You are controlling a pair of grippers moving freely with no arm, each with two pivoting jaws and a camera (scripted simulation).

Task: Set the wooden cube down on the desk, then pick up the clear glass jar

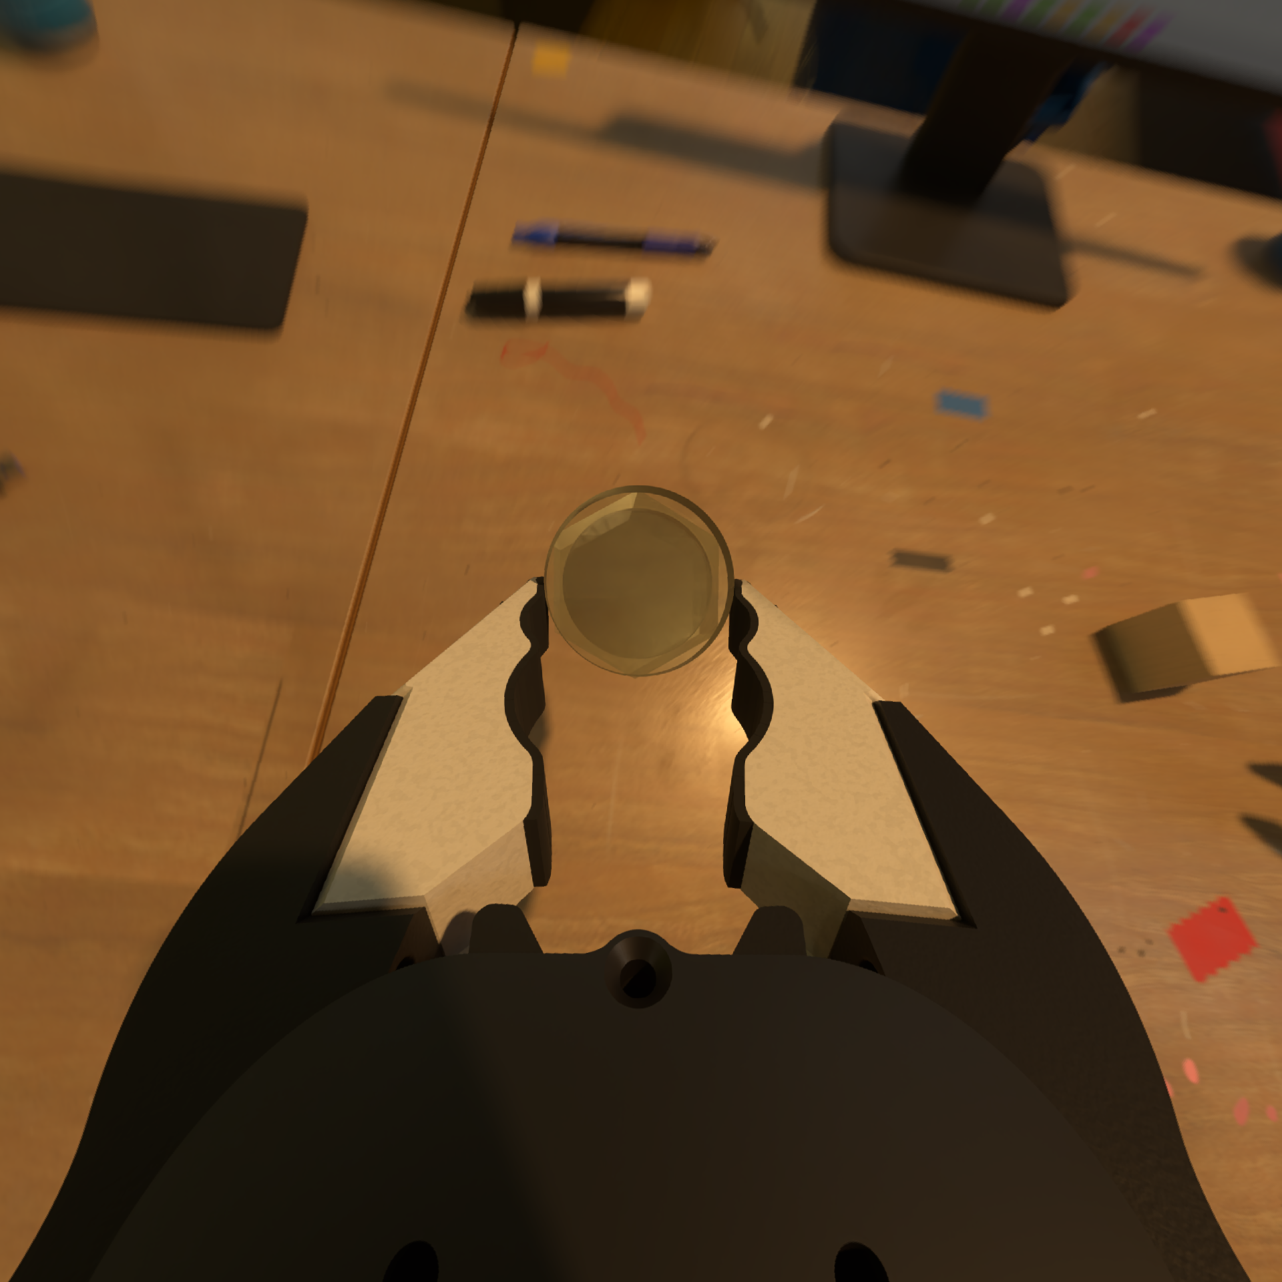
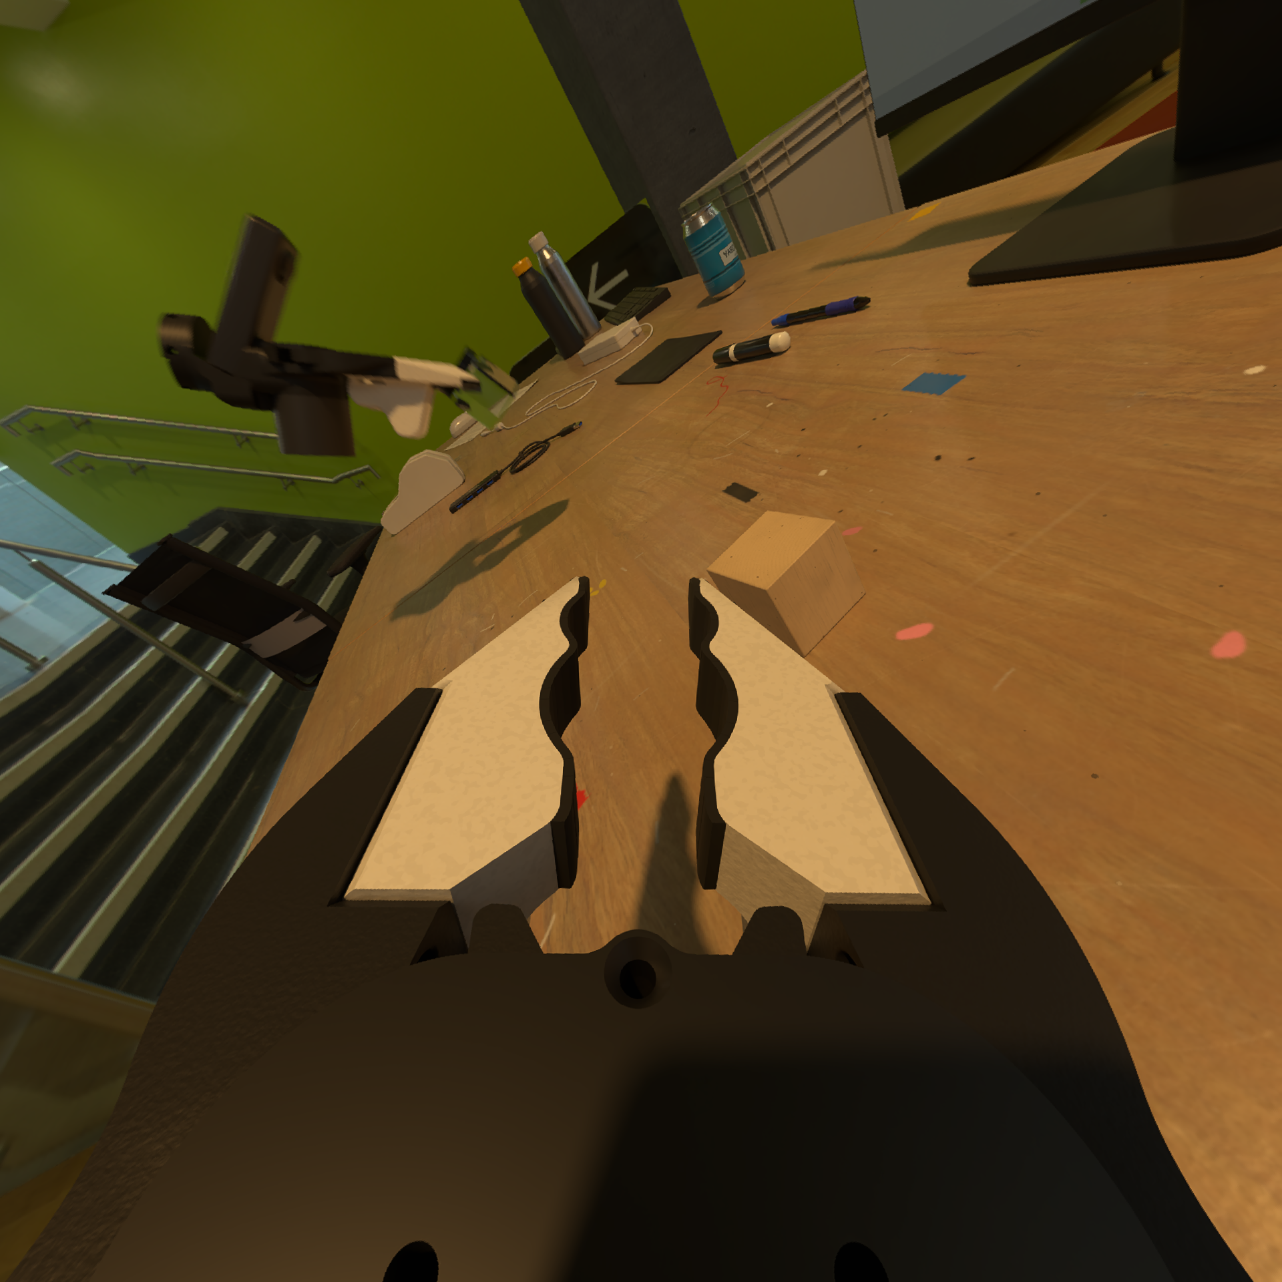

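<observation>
My left gripper (image 1: pixel 637 598) is shut on the clear glass jar (image 1: pixel 638 581), seen from above, with a fingertip pressed to each side. In the right wrist view the left gripper (image 2: pixel 444 385) hangs well above the desk, with a faint greenish clear shape (image 2: pixel 482 388) at its tips. The wooden cube (image 2: pixel 791 576) rests on the desk (image 2: pixel 971 555), just right of my right gripper's right fingertip; it also shows in the left wrist view (image 1: pixel 1186 645). My right gripper (image 2: pixel 638 590) is open and empty, low over the desk.
A blue pen (image 1: pixel 610 239) and a black-and-white marker (image 1: pixel 558 300) lie beyond the jar. A monitor stand (image 1: pixel 943 215) is at the back right, a dark pad (image 1: pixel 139 250) at the left. A blue can (image 2: pixel 711 253), two bottles (image 2: pixel 555 298) and cables lie farther off. The desk edge (image 2: pixel 333 659) runs on the left.
</observation>
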